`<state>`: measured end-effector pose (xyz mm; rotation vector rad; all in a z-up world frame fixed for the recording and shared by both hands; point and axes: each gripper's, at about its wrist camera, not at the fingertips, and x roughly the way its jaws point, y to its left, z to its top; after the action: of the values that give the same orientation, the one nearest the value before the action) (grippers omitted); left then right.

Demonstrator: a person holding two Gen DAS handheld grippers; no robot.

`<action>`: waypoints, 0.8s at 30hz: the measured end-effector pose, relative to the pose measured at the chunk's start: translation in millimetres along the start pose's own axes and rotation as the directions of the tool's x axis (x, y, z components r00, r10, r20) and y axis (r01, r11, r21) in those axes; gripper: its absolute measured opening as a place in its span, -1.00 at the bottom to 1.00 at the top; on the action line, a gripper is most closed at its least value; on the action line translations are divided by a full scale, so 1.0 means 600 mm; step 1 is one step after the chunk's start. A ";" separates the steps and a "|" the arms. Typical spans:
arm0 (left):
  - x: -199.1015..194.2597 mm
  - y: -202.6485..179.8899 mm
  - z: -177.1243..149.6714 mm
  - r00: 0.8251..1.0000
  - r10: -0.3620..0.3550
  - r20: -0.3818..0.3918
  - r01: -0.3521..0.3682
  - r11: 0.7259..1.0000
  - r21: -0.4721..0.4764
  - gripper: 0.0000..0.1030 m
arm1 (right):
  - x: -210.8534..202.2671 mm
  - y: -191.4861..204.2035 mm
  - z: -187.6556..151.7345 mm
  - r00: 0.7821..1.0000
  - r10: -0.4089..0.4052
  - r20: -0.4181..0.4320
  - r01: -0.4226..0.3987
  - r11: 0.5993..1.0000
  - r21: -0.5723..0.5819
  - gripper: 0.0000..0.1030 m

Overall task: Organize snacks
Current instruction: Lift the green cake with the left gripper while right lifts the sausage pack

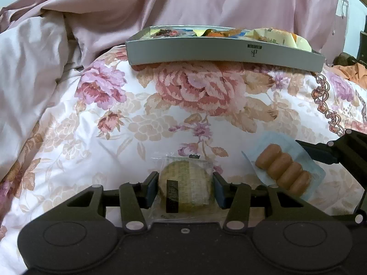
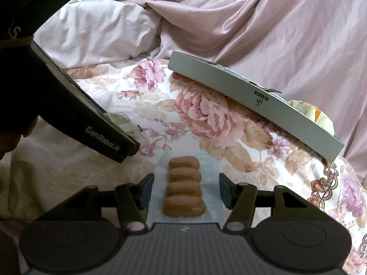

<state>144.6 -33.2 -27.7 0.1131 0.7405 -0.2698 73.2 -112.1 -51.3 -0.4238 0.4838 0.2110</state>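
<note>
A round pastry in a clear wrapper (image 1: 185,184) lies on the floral bedspread between the pads of my left gripper (image 1: 185,189); the pads touch its sides. A pack of brown sausages on blue-white film (image 1: 283,168) lies to its right. In the right wrist view the sausage pack (image 2: 184,189) sits between the open fingers of my right gripper (image 2: 184,192), with a gap on each side. The left gripper's body (image 2: 91,123) shows at the left. A grey snack box (image 1: 224,53) with several wrapped snacks stands farther back, and it also shows in the right wrist view (image 2: 259,102).
The floral bedspread (image 1: 201,105) covers the bed. Crumpled pink bedding (image 1: 206,2) rises behind the box and a pale quilt (image 1: 29,68) is bunched at the left. Orange cloth (image 1: 353,73) lies at the far right.
</note>
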 end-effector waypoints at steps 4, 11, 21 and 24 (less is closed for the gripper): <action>-0.001 -0.001 -0.002 1.000 -0.002 0.007 0.002 1.000 -0.002 -0.01 | 0.001 0.000 0.000 1.000 0.001 -0.004 -0.001 1.000 -0.001 0.21; -0.005 -0.003 0.000 1.000 -0.009 0.030 0.009 1.000 -0.015 -0.01 | 0.000 0.000 -0.001 1.000 -0.009 0.005 0.009 1.000 -0.011 0.21; -0.013 -0.001 0.004 0.998 -0.006 0.066 0.009 0.999 -0.040 -0.01 | -0.002 0.000 0.000 0.999 -0.036 0.030 0.037 0.999 -0.036 0.21; -0.016 0.000 0.007 0.997 -0.004 0.076 0.008 0.999 -0.046 -0.01 | -0.003 0.000 0.001 0.998 -0.042 0.040 0.044 0.998 -0.048 0.21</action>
<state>140.5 -32.1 -18.3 0.0565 0.6714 -0.2611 71.9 -112.1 -49.7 -0.4763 0.4315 0.1890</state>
